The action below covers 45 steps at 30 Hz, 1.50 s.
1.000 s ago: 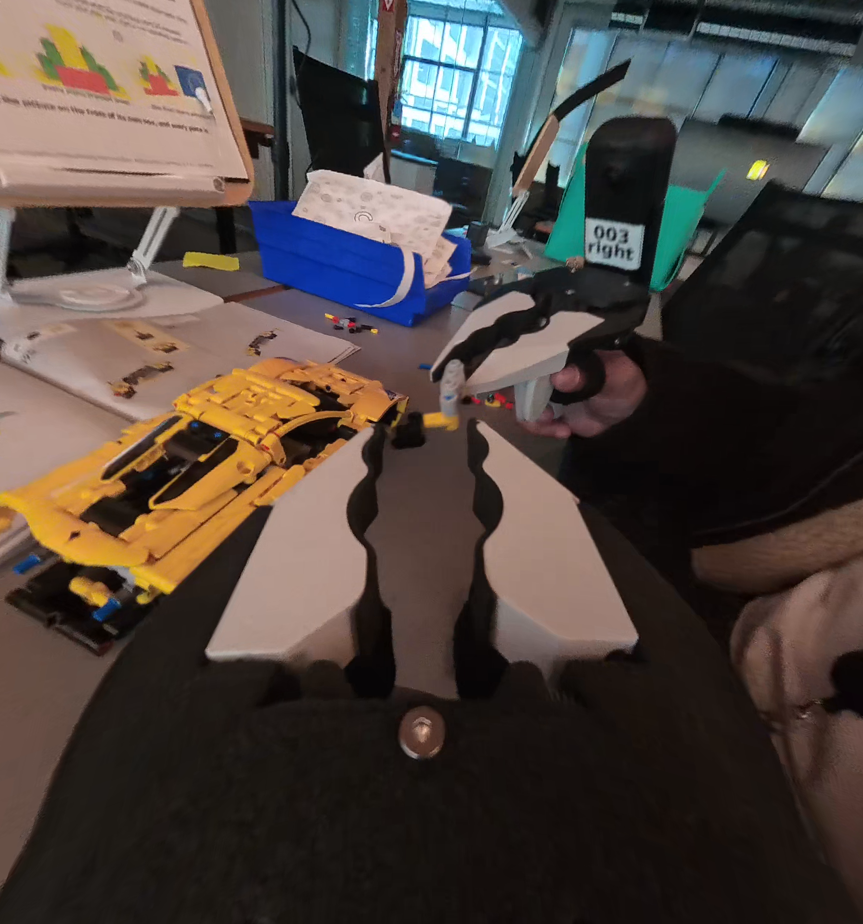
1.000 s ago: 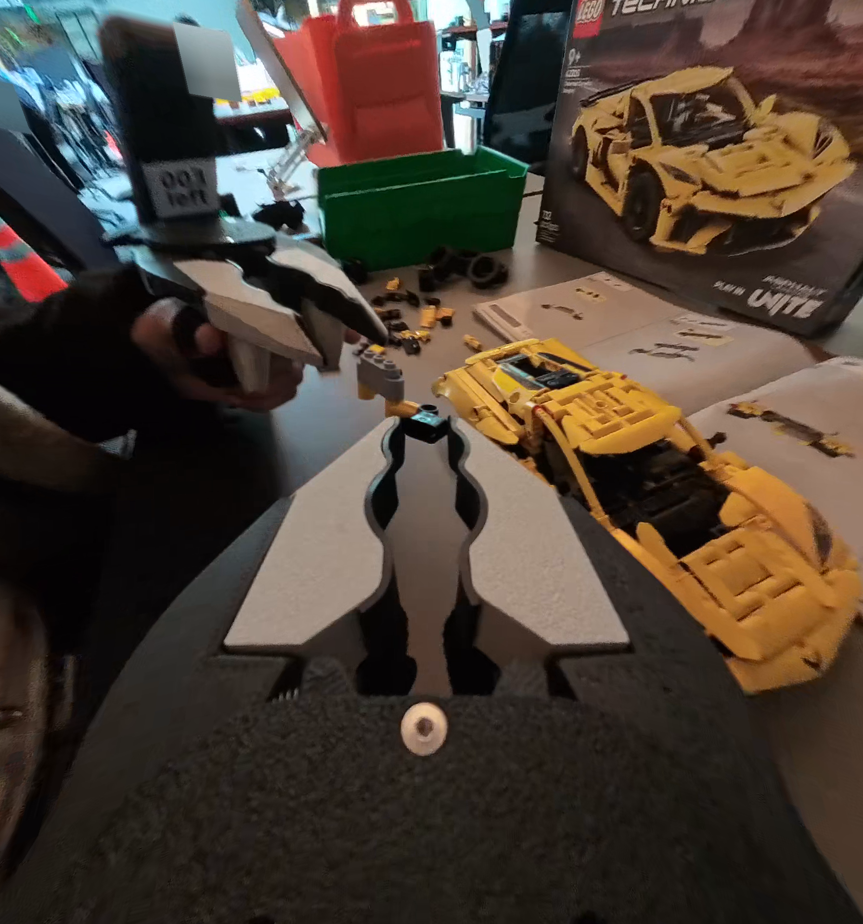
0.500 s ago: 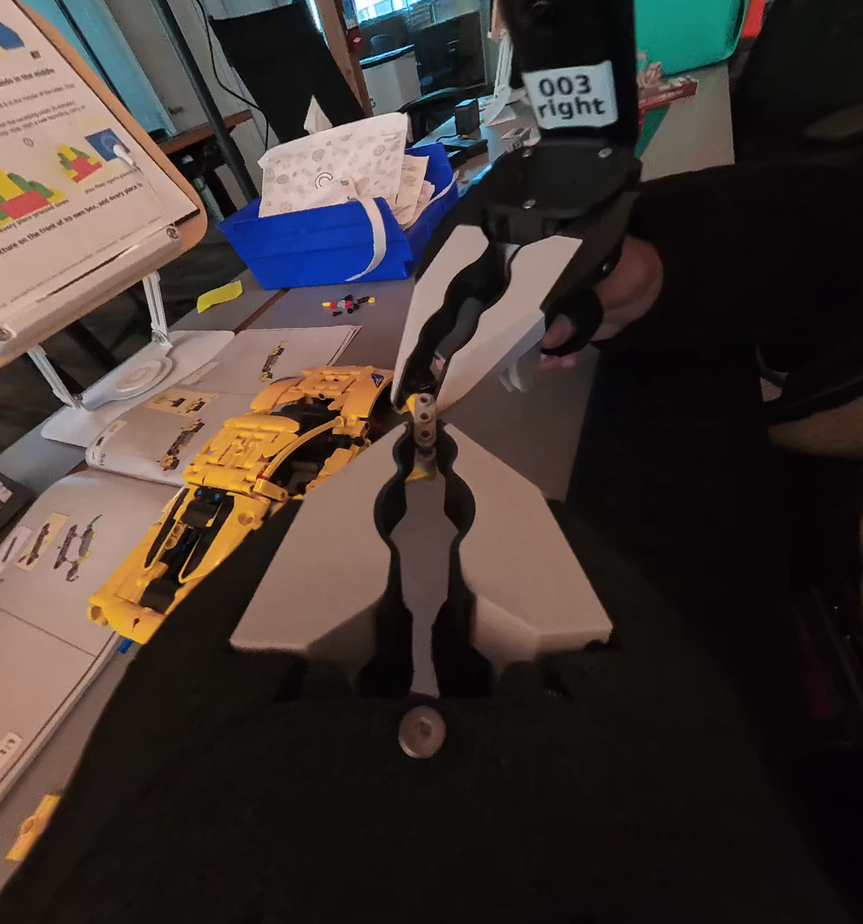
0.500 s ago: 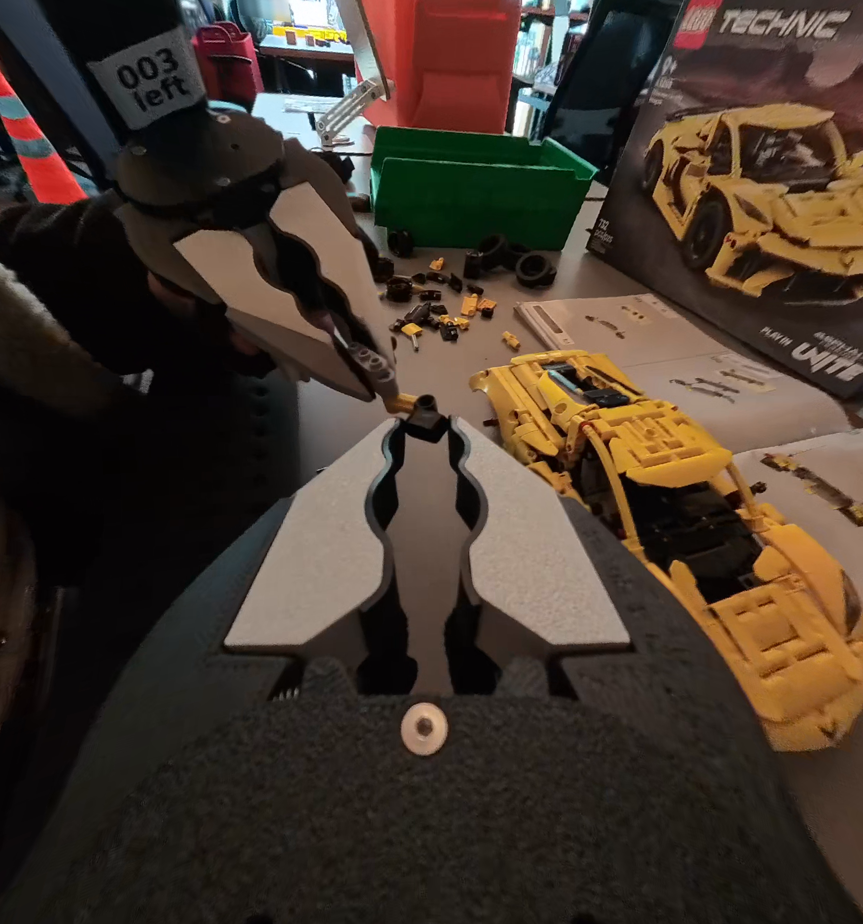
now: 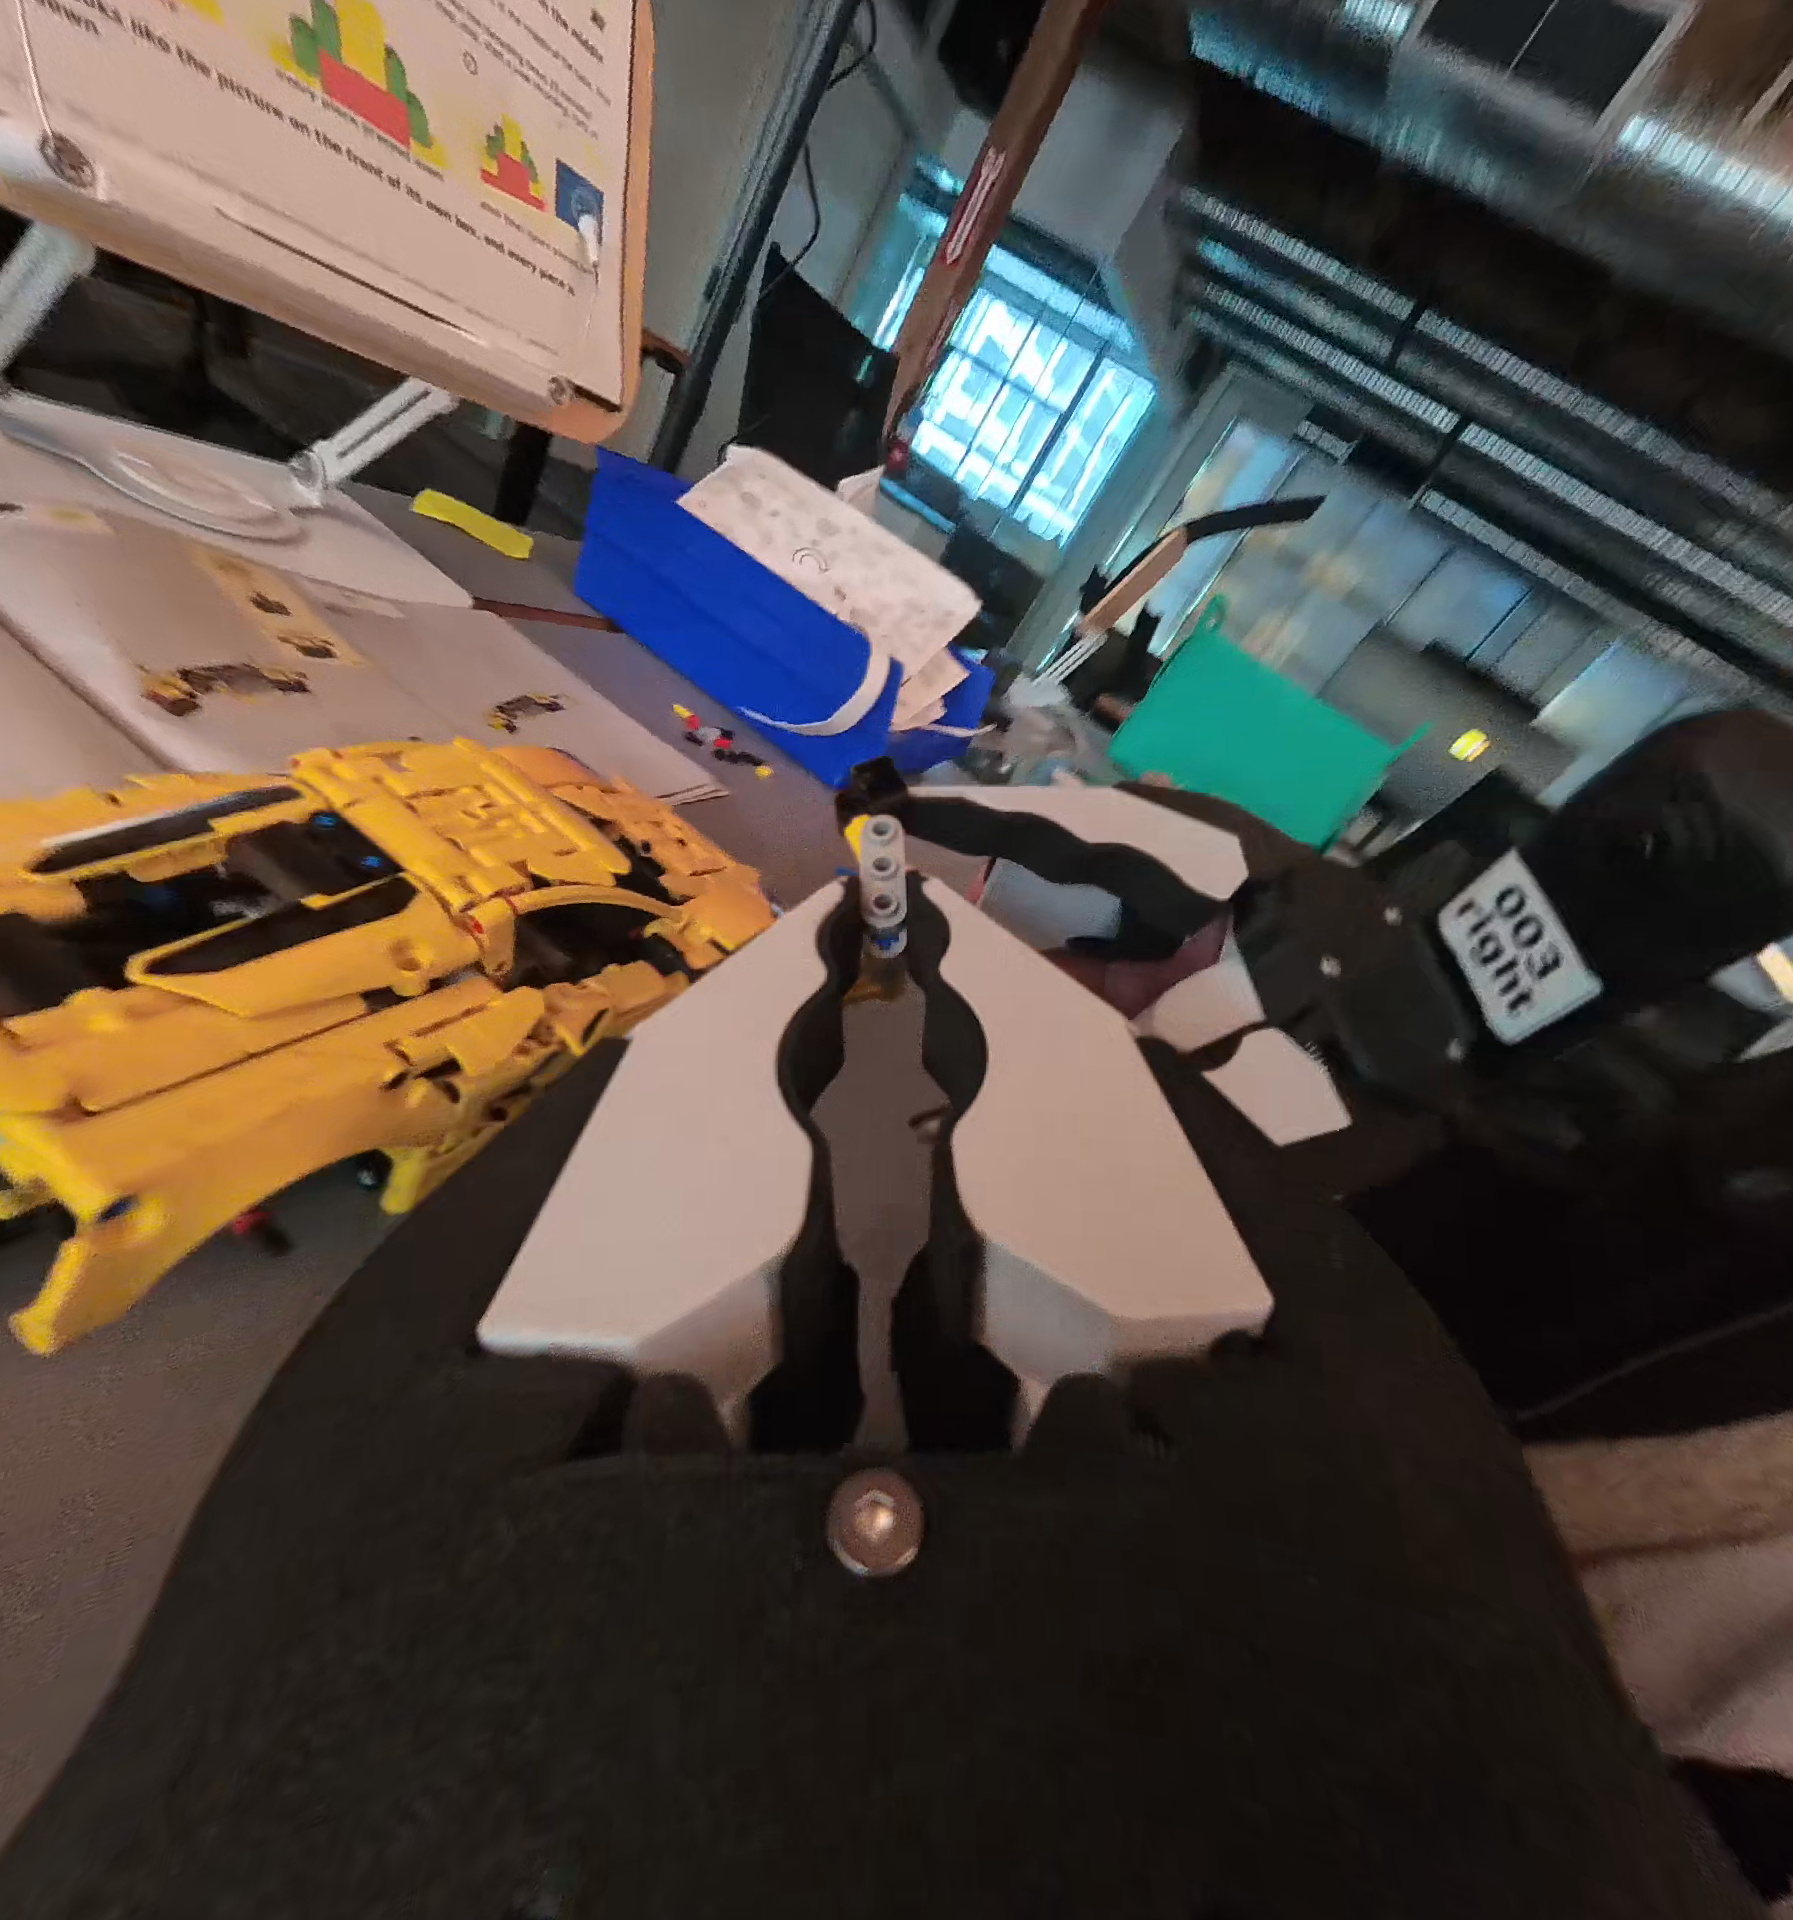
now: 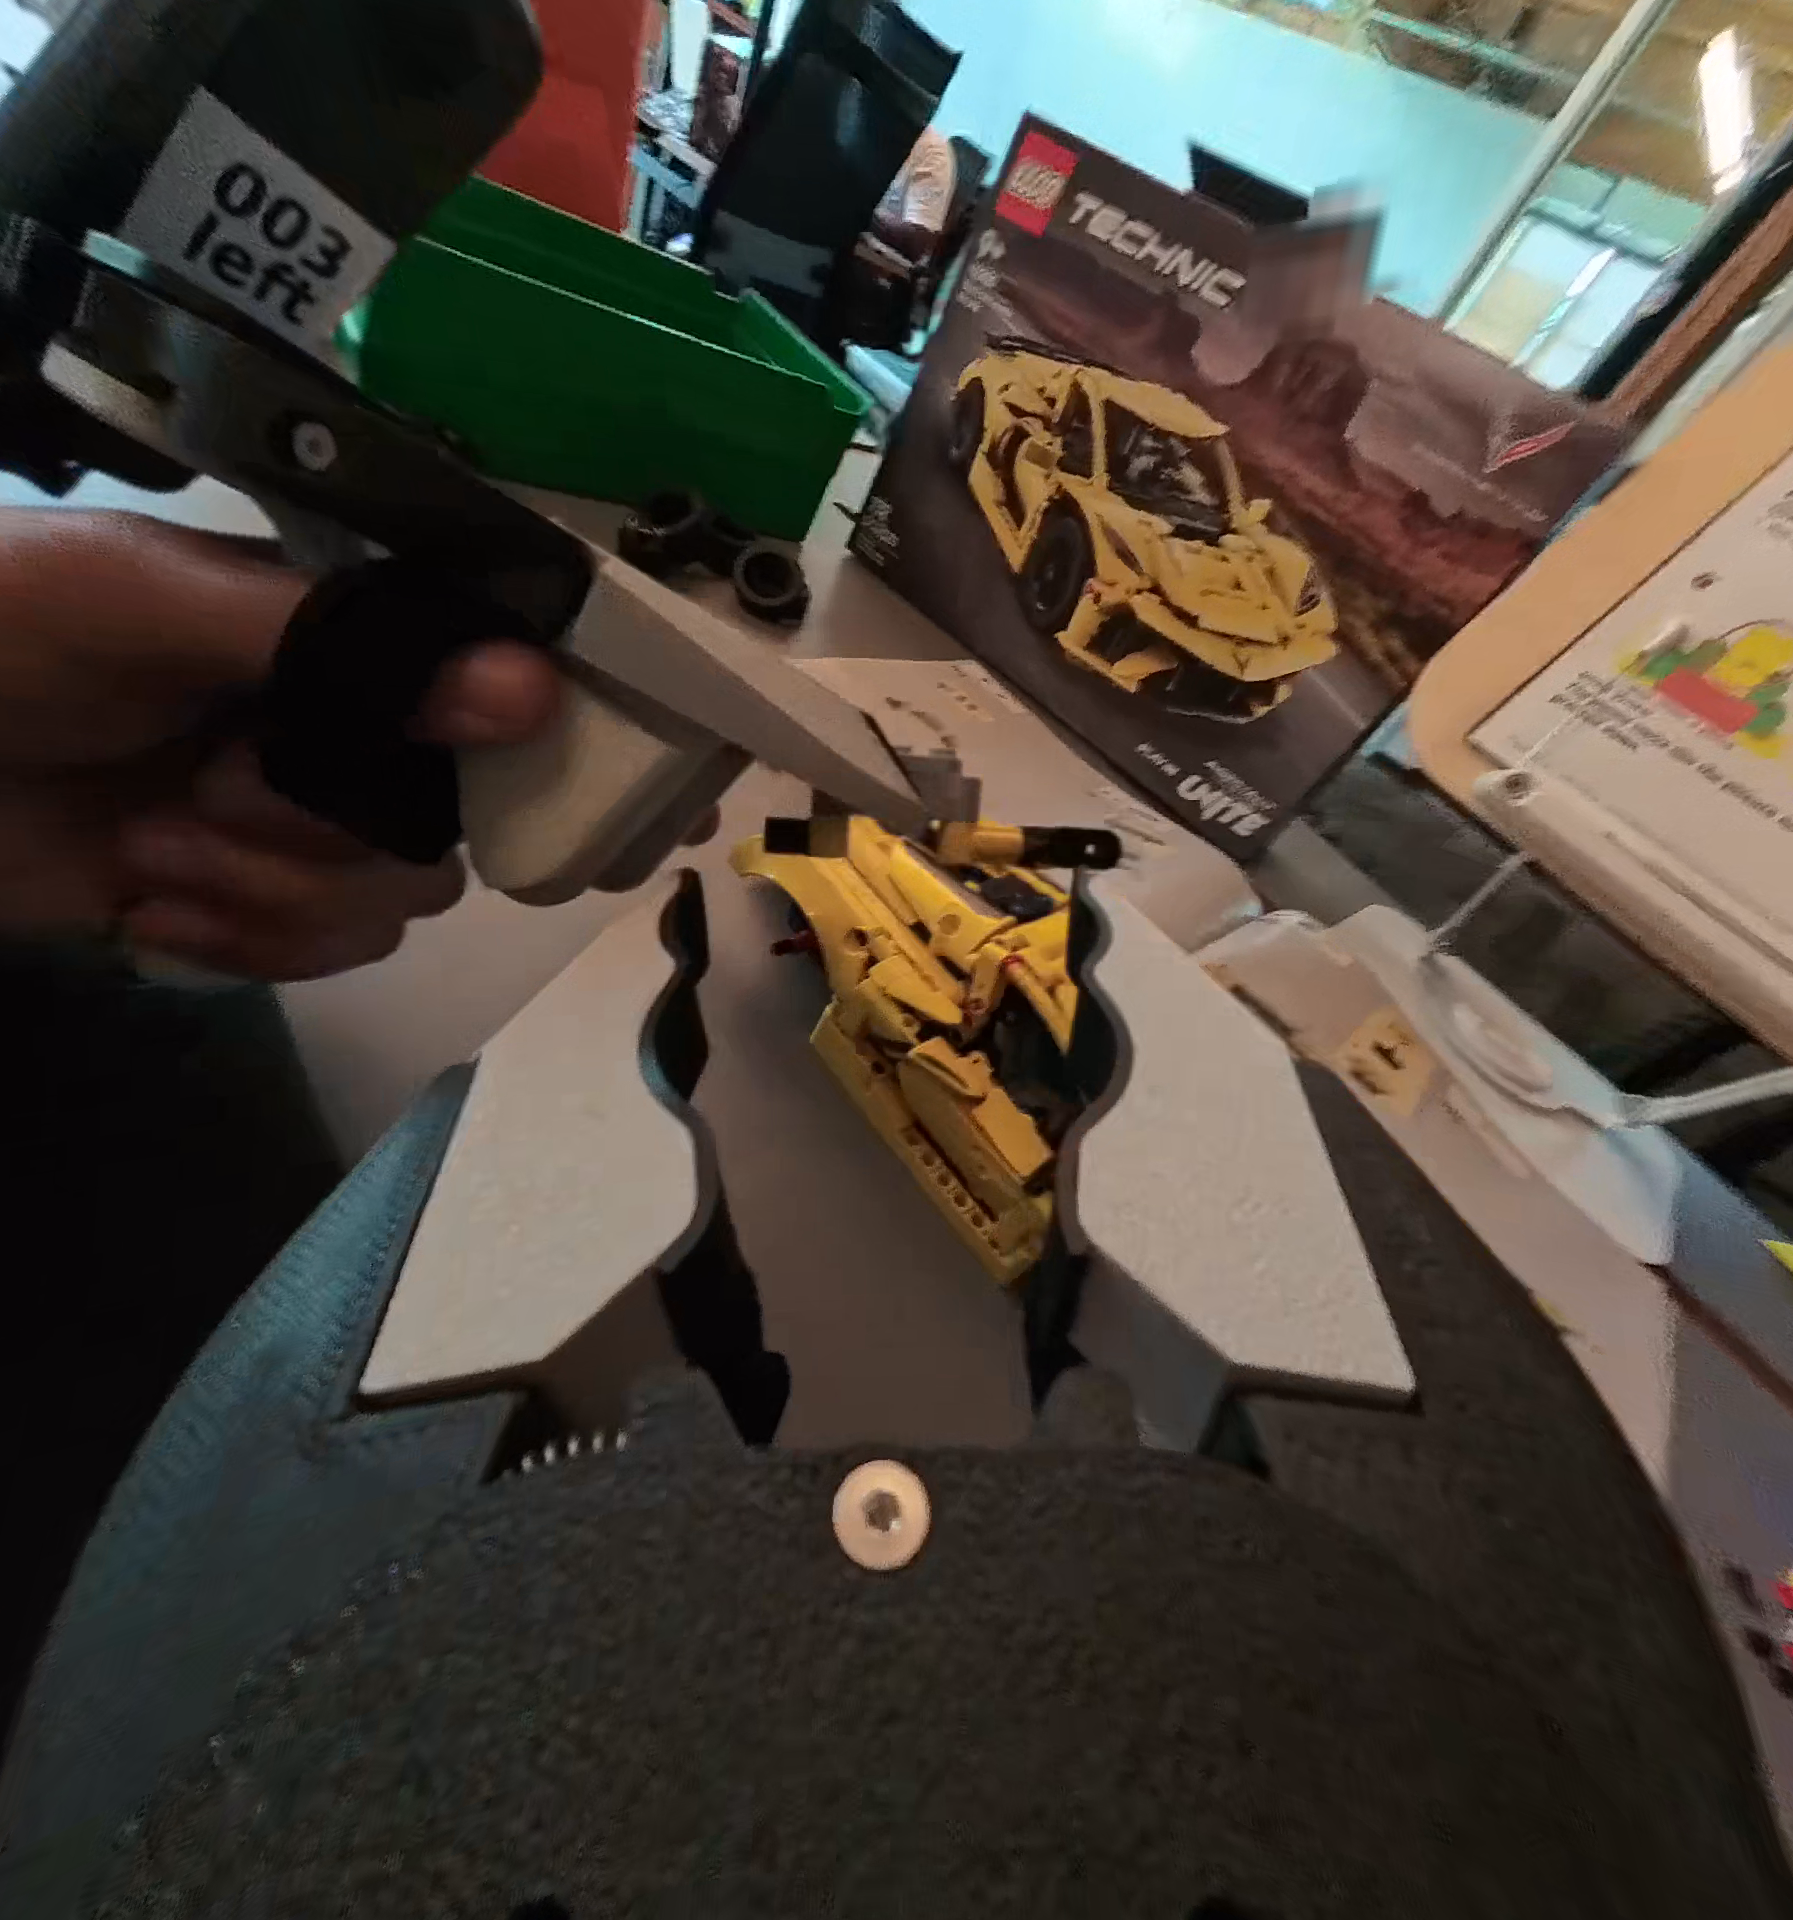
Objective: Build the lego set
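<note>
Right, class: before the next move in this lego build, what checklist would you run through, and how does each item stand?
1. Left gripper fingers shut on the grey piece: ok.
2. Right gripper open, holding nothing: ok.
3. Yellow-and-black pin fully seated in the grey piece: cannot tell, blurred.
4. Yellow car resting on the table, touched by neither gripper: ok.
5. Mounting spot on the car identified: cannot tell.

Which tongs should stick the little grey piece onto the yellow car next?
Left. The left tongs are shut on the grey piece, close to the car. The right tongs are open and empty, so they would have to grab it first.
</note>
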Available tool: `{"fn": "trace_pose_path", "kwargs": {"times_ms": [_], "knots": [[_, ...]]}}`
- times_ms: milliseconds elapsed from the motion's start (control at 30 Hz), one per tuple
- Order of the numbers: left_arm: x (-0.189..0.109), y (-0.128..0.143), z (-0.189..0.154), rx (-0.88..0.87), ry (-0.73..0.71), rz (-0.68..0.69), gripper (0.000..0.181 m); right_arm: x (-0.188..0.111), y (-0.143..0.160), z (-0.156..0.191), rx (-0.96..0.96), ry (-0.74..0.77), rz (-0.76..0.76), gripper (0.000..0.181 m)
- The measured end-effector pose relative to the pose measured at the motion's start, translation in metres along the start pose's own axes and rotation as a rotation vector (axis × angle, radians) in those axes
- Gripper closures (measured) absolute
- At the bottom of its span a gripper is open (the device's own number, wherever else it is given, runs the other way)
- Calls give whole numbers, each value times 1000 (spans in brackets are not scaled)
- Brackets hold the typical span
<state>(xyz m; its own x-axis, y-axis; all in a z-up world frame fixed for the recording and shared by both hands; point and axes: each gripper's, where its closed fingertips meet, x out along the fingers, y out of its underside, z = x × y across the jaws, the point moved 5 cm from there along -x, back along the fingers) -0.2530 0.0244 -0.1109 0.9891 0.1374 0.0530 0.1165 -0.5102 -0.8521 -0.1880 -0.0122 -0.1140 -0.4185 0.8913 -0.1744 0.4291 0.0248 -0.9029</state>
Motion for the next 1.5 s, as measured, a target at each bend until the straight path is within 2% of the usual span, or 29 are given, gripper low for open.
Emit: {"fn": "trace_pose_path", "kwargs": {"times_ms": [133, 267, 367, 500, 600, 667, 733, 833, 933, 1033, 1167, 1267, 1367, 1433, 1500], "knots": [[0, 3, 6, -131, 33, -29, 174, -6, -6, -8, -71, 101, -37, 111], [3, 7, 5, -160, 44, -29, 174, 2, 4, -3, -91, 70, 30, 109], [2, 7, 4, -170, 68, -24, 174, 2, 5, -2, -43, 29, 24, 110], [5, 9, -4, -127, 101, 4, 174, 6, 14, 5, -16, -61, 66, 116], [4, 8, -3, -124, 94, 7, 174, 2, 10, 2, 7, -61, 34, 123], [3, 9, 1, -115, 72, 12, 174, 2, 10, 0, 45, -70, 27, 121], [1, 7, 2, -31, 26, 24, 174, 2, 12, 0, 38, -66, 28, 118], [-3, 6, -1, 251, -45, 93, 174, -3, 9, 0, 110, -145, -22, 116], [-9, 11, -3, 575, -99, 193, 174, -12, 11, -9, 272, -303, -68, 124], [-13, 24, -3, 772, -73, 296, 174, -20, 12, -24, 511, -458, -113, 139], [-14, 34, -16, 854, 29, 305, 174, -13, 23, -29, 728, -560, -57, 144], [-12, 37, -20, 889, 45, 311, 174, -9, 30, -19, 807, -661, 11, 152], [-13, 39, -25, 912, 74, 309, 174, -9, 31, -12, 881, -748, 36, 169], [-13, 40, -27, 943, 82, 305, 174, -10, 31, -12, 915, -768, 33, 173], [-14, 39, -28, 893, 79, 317, 174, -10, 31, -12, 934, -790, 43, 174]]}}
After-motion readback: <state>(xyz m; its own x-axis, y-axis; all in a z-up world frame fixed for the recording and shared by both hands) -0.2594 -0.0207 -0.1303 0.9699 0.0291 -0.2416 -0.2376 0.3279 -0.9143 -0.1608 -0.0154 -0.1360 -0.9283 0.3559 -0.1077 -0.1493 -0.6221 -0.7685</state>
